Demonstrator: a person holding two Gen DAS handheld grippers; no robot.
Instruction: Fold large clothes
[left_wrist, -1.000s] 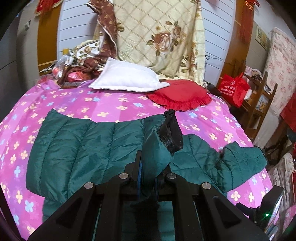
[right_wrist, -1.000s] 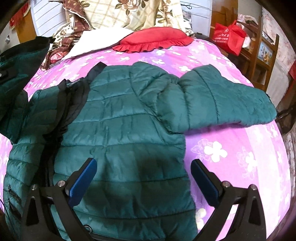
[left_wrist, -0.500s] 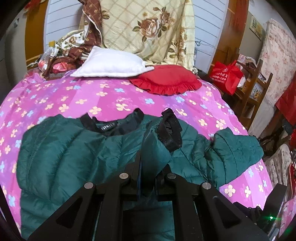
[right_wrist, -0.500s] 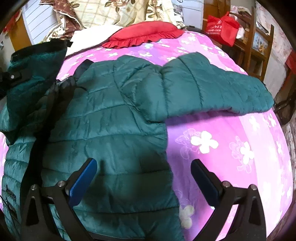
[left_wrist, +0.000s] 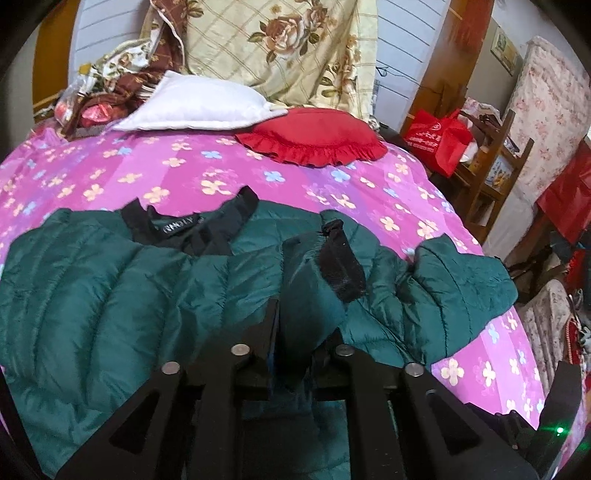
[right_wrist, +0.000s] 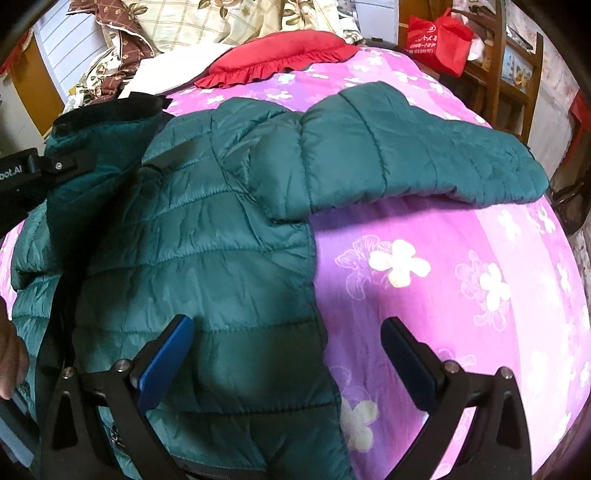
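The left gripper (left_wrist: 295, 332) is pinched tight on a green sleeve (left_wrist: 314, 280) with a black cuff, which hides its pads, while the right gripper (right_wrist: 284, 354) hangs spread wide over the jacket's (right_wrist: 207, 236) side edge, holding nothing. A second ago the sleeve was held higher and covered the black collar (left_wrist: 192, 225); now it has sunk toward the chest and the collar shows. Beyond both tongs the jacket lies flat on the pink flowered bedspread (right_wrist: 424, 229), its length running away toward the red cushion (left_wrist: 314, 142), the other sleeve (right_wrist: 424, 155) stretched out rightward, its hem cut off.
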